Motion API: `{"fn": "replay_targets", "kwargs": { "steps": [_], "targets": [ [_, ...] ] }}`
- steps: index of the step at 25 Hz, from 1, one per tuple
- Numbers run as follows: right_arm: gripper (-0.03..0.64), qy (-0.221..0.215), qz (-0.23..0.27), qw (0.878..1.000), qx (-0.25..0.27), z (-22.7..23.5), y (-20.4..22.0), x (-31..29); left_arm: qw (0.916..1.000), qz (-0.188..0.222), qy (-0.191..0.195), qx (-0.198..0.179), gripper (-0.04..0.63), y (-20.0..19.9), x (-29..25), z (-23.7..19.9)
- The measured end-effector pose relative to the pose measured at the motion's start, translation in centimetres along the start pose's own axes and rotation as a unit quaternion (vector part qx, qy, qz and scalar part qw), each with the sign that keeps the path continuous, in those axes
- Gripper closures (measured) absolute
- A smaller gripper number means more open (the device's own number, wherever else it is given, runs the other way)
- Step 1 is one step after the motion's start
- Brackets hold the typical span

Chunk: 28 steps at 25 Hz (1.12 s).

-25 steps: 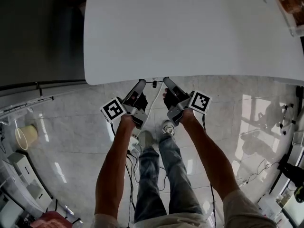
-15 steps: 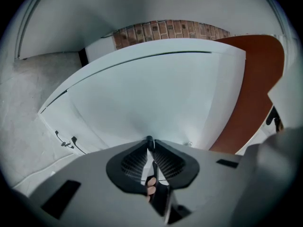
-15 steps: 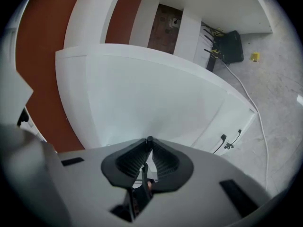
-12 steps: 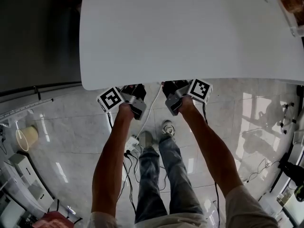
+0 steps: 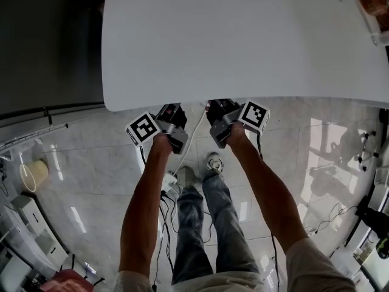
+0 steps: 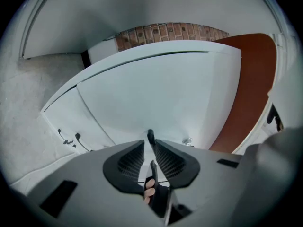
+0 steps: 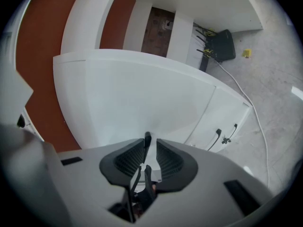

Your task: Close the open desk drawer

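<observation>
The white desk top [image 5: 243,41] fills the upper head view. Both grippers reach under its front edge, so only their marker cubes, the left [image 5: 143,128] and the right [image 5: 255,115], and rear bodies show there. In the left gripper view the white drawer front [image 6: 156,93] stands right ahead, and a small black handle [image 6: 150,136] sits between the tips of my left gripper [image 6: 149,142]. The right gripper view shows the same drawer front [image 7: 142,93], with the handle [image 7: 147,138] between the tips of my right gripper [image 7: 149,143]. Both pairs of jaws have just been opening; a narrow gap shows beside the handle in each.
Below the drawer, white cabinet doors carry black handles [image 6: 75,138] [image 7: 218,137]. A black box [image 7: 222,39] and cable lie on the tiled floor under the desk. A power strip [image 5: 168,181] and cords lie by the person's shoes. A pale bucket [image 5: 33,174] stands left.
Both hands have moved forward under the desk edge. The gripper fingers and the handle between them, visible a second ago in the head view, are now hidden beneath the desk top.
</observation>
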State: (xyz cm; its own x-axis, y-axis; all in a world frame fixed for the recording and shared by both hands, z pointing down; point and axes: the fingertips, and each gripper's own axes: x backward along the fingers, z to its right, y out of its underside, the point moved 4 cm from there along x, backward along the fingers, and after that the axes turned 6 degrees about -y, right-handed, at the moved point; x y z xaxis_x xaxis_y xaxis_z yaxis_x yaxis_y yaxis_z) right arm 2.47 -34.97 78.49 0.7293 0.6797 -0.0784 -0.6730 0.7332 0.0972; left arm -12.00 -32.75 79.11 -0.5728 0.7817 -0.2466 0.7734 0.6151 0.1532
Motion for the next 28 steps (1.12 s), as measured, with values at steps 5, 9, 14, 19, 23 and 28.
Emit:
{"fn": "replay_targets", "kwargs": {
  "steps": [5, 9, 14, 19, 23, 28],
  "targets": [
    [0.526, 0.009, -0.012, 1.0, -0.012, 1.0, 3.1, 3.6, 0.9995, -0.011, 0.001, 0.029, 0.528, 3.3, 3.0, -1.2],
    [0.528, 0.018, -0.011, 1.0, -0.021, 1.9, 3.8, 5.0, 0.9989, -0.006, -0.001, 0.046, 0.528, 4.3, 3.7, -1.8],
    [0.593, 0.012, -0.01, 1.0, -0.003, 0.4, 5.4, 6.1, 0.9998, -0.005, -0.018, 0.006, 0.535, 5.0, 5.9, -1.4],
    [0.598, -0.003, -0.009, 1.0, 0.006, -1.7, 6.2, 6.8, 0.9996, -0.01, -0.015, -0.024, 0.583, 5.6, 7.2, 0.2],
    [0.598, 0.039, -0.028, 0.995, 0.083, -2.7, 6.1, 7.6, 0.9935, -0.004, -0.043, -0.105, 0.583, 5.1, 8.3, 1.6],
    [0.598, 0.127, -0.095, 0.931, 0.328, -7.1, 6.6, 9.8, 0.933, -0.017, -0.099, -0.346, 0.583, 5.2, 10.9, 5.8]
  ]
}}
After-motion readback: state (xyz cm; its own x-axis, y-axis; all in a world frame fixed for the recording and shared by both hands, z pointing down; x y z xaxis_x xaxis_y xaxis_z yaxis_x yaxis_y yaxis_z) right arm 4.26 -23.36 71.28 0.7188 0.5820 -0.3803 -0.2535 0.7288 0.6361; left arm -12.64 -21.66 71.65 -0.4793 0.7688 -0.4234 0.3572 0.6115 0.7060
